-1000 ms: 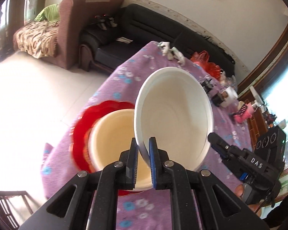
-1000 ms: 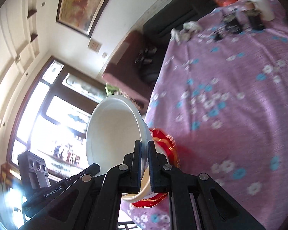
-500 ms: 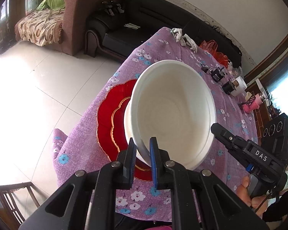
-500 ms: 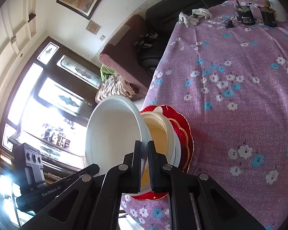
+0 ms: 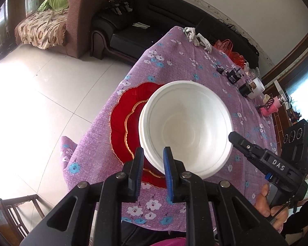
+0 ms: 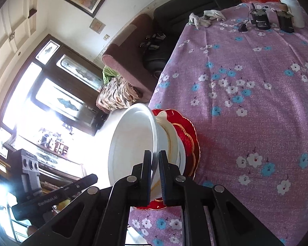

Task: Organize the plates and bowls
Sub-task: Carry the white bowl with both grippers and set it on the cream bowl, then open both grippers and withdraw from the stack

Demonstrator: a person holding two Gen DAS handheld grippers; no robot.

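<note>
A large white bowl [image 5: 184, 127] sits nested in a cream bowl [image 6: 173, 141] on a stack of red scalloped plates [image 5: 121, 123] at the near left corner of the purple flowered table [image 5: 195, 67]. My left gripper [image 5: 152, 153] straddles the bowl's near rim with its jaws a little apart, no longer pinching it. My right gripper [image 6: 155, 157] is shut on the bowl's [image 6: 131, 141] rim from the other side. The right gripper's body [image 5: 277, 164] shows at the right of the left wrist view.
Small dark devices [image 5: 234, 76], a white cup [image 5: 256, 86] and a pink item [image 5: 270, 108] stand along the table's far right. White gloves [image 5: 197, 38] and a red bag [image 5: 228, 49] lie at the far end. A sofa [image 5: 154, 20] and armchair [image 5: 76, 16] stand beyond.
The white bowl has come down from a tilted hold and settled level into the cream bowl on the red plates. My left gripper's jaws have opened slightly around the rim.
</note>
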